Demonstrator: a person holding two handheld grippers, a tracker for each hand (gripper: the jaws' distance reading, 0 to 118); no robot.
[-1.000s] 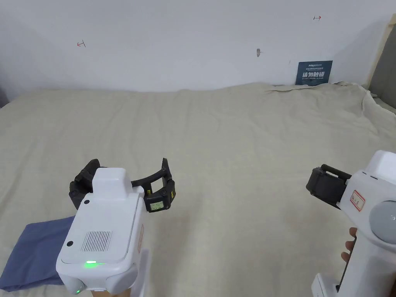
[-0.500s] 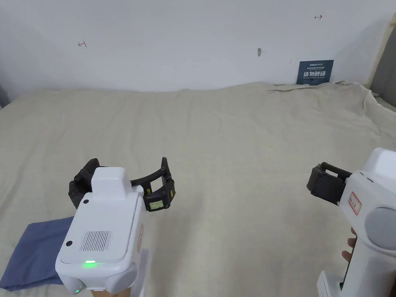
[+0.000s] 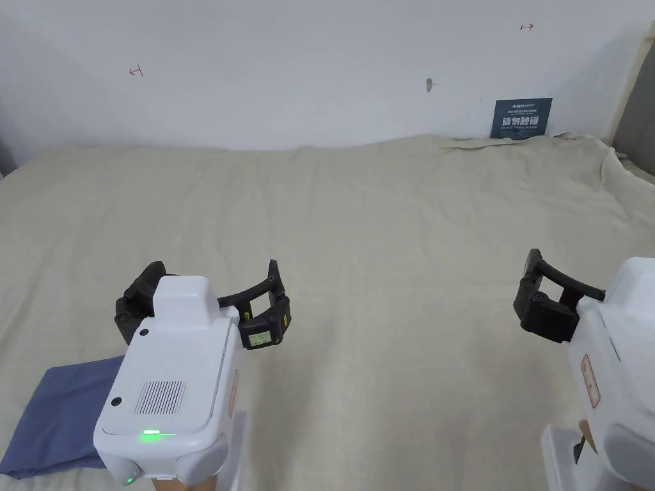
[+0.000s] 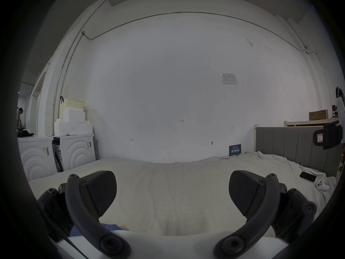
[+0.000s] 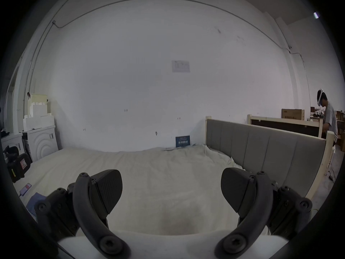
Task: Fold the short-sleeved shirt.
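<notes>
The blue short-sleeved shirt [image 3: 57,415] lies folded into a small flat packet on the beige sheet at the near left of the bed. The body of my left gripper hides its right part. A sliver of it shows under the left jaw in the left gripper view [image 4: 110,226], and its corner shows at the lower left in the right gripper view [image 5: 34,200]. My left gripper [image 3: 214,272] hovers just beyond the shirt, open, with nothing between its jaws [image 4: 172,190]. My right gripper [image 5: 171,188] is far to the right over bare sheet, also open and holding nothing.
The bed sheet [image 3: 384,224] stretches to a white wall. A grey headboard [image 5: 261,147] runs along the right side. A dark phone [image 4: 308,177] and a white controller [image 4: 322,185] lie near it. White washing machines [image 4: 74,151] stand left. A person [image 5: 328,117] stands far right.
The right gripper has rolled about its axis and its body has sunk toward the lower right corner of the head view. The left gripper and the shirt have stayed put.
</notes>
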